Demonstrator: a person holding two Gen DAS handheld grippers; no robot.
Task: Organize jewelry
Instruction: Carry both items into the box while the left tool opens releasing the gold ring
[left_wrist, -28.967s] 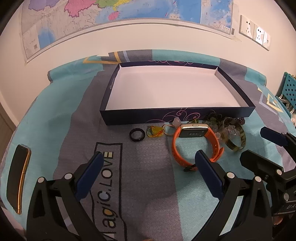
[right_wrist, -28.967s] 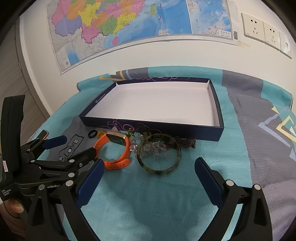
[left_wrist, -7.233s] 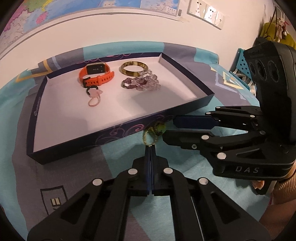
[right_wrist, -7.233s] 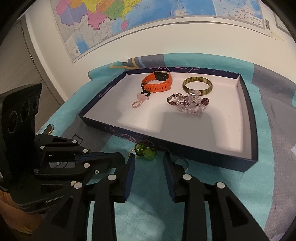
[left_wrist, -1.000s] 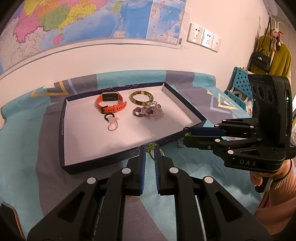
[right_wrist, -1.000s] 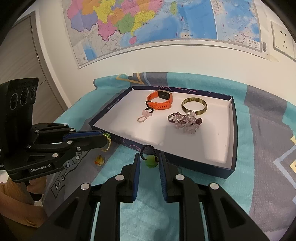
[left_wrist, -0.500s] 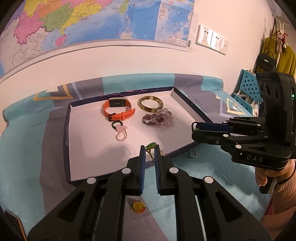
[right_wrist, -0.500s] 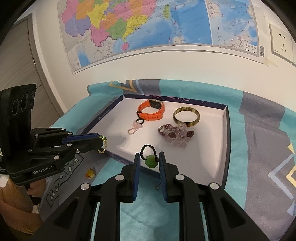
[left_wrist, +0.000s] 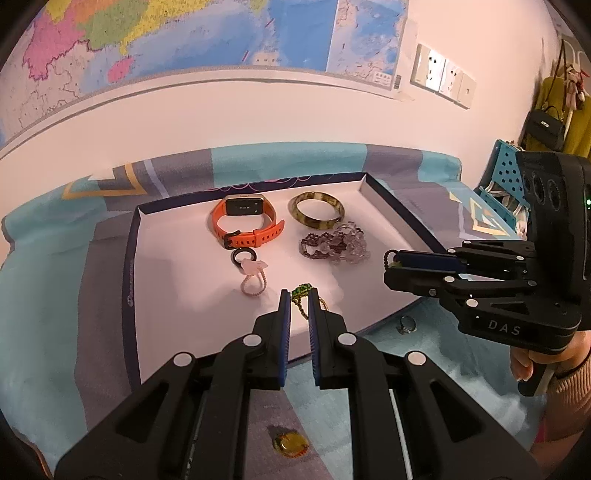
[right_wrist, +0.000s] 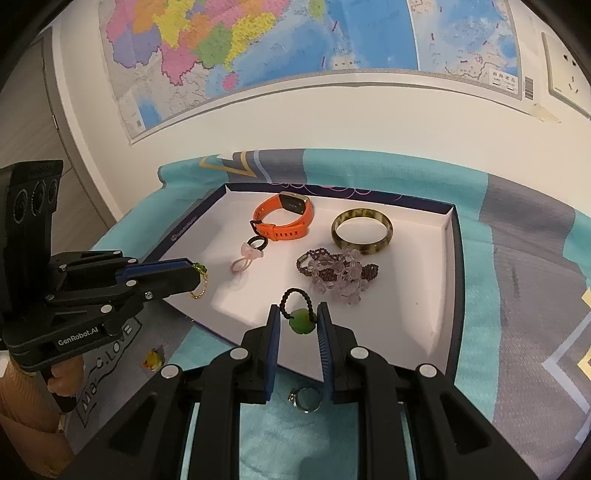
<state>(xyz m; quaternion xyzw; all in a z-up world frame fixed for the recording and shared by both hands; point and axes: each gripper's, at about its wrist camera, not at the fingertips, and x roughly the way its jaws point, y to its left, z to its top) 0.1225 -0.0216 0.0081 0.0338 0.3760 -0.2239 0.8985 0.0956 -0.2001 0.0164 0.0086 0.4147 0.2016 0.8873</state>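
Each wrist camera looked forward and steeply down along its fingers, close above the tray (left_wrist: 130, 258); both views shared it and the map (right_wrist: 258, 44).

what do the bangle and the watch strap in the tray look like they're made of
Bangle: glossy, mottled olive-brown and translucent, so likely stone, resin or glass; can't tell which. Watch strap: matte orange, flexible, with punched holes, probably silicone or rubber.

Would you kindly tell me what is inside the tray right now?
The tray holds a watch, bangle, bead bracelet and pink charm; nothing looks covered.
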